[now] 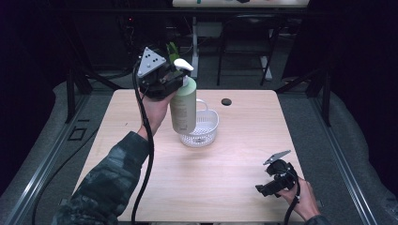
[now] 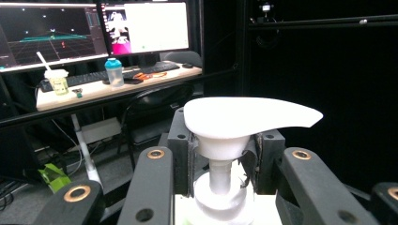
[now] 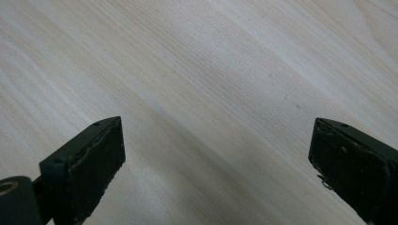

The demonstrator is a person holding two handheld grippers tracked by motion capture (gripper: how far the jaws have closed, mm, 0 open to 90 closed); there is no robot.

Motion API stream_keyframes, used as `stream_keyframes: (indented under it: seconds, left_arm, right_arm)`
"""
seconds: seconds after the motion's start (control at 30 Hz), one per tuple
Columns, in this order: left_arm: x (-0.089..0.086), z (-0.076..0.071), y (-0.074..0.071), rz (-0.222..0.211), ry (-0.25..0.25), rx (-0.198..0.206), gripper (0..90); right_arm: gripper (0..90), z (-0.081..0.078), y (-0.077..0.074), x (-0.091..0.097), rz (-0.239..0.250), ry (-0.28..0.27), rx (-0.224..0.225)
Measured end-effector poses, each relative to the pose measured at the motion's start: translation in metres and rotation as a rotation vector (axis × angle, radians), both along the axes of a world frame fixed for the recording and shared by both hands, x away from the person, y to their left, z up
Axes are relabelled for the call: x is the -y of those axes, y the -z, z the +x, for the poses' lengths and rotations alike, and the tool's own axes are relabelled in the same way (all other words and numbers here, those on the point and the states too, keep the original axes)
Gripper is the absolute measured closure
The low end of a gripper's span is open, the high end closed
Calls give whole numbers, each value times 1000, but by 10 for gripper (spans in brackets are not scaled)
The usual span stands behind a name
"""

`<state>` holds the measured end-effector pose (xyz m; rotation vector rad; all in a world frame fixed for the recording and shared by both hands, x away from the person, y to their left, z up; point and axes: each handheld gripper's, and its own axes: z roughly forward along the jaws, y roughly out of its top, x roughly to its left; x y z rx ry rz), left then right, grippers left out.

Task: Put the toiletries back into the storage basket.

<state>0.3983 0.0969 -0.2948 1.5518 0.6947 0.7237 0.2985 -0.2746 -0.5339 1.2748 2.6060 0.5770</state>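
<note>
Black pads of the left claw point(image 2: 220, 154) squeeze the neck of the green pump bottle point(image 1: 183, 107). It hangs upright over the white basket point(image 1: 204, 127) and seems to be just clear of it. Right claw point(image 1: 266, 189) sits wide apart, low over the desk point(image 1: 220, 178).

- Left claw point(image 1: 174, 77): black body, grey three-cornered plate on top dotted with small dark holes.
- Thick black cable trails from it along the forearm.
- Left sleeve point(image 1: 105, 180): dark camouflage pattern, grey-green.
- In the left gripper view, left claw point(image 2: 220, 154): black jaw arms with brass-coloured rivets and plain screw holes.
- Right claw point(image 1: 264, 188): black, compact, grey plate on top, thin black cable.
- In the right gripper view, right claw point(image 3: 216, 159): black rectangular pads, scuffed edges, brass-coloured rivet at lower left.
</note>
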Motion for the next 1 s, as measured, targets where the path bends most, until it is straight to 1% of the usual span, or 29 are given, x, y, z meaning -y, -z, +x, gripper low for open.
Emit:
stream_keyframes:
  seconds: [0.07, 0.13, 0.17, 0.2, 0.23, 0.33, 0.47, 0.53, 0.63, 0.67, 0.7, 0.73, 0.77, 0.8, 0.83, 0.93, 1.0]
  left_arm:
    - [0, 2, -1, -2, -2, 7, 675]
    - [1, 5, 0, -7, -5, -1, 675]
    - [1, 7, 1, -8, -7, -7, 675]
    - [1, 9, 2, -9, -9, -10, 675]
    - [2, 10, 3, -11, -11, -10, 675]
    - [4, 14, 4, -10, -15, -11, 675]
    - [7, 19, 4, -12, -17, -17, 675]
    - [8, 20, 5, -13, -20, -12, 675]
    - [10, 24, 7, -22, -23, -14, 675]
    - [11, 26, 8, -20, -22, -18, 675]
    - [13, 27, 8, -17, -20, -19, 675]
    - [14, 28, 9, -16, -20, -20, 676]
    - [15, 28, 10, -12, -19, -22, 676]
    - [16, 30, 11, -6, -17, -24, 675]
    - [17, 31, 12, -10, -17, -25, 676]
    - [20, 33, 13, -6, -18, -28, 675]
    - [21, 35, 15, -9, -23, -29, 675]
  right_arm:
    - [36, 0, 1, 0, -4, -8, -5]
    - [35, 0, 2, -1, 1, -2, -12]
    - [36, 0, 1, 0, -5, -6, -5]
    - [36, 0, 1, -1, 5, -1, -5]
    - [36, 0, 0, -1, 12, 5, -5]
    - [36, -1, 1, -2, 8, 0, -10]
    - [36, -1, -1, -1, 8, -2, -5]
    - [36, -2, -2, -2, -1, -14, 10]
    - [36, -3, -4, -4, 9, -7, 10]
    - [36, -2, -3, -3, 4, -12, 12]
    - [36, -2, -2, -3, 16, -12, 4]
    - [35, -2, -1, -4, 14, -9, -2]
    - [35, -2, -1, -4, 3, -17, 0]
    - [36, -3, -2, -5, 4, -21, 1]
    - [35, -3, -3, -5, -2, -23, 7]
    - [36, -4, -9, -4, 18, -13, 23]
    - [35, -5, -9, -5, 18, -13, 26]
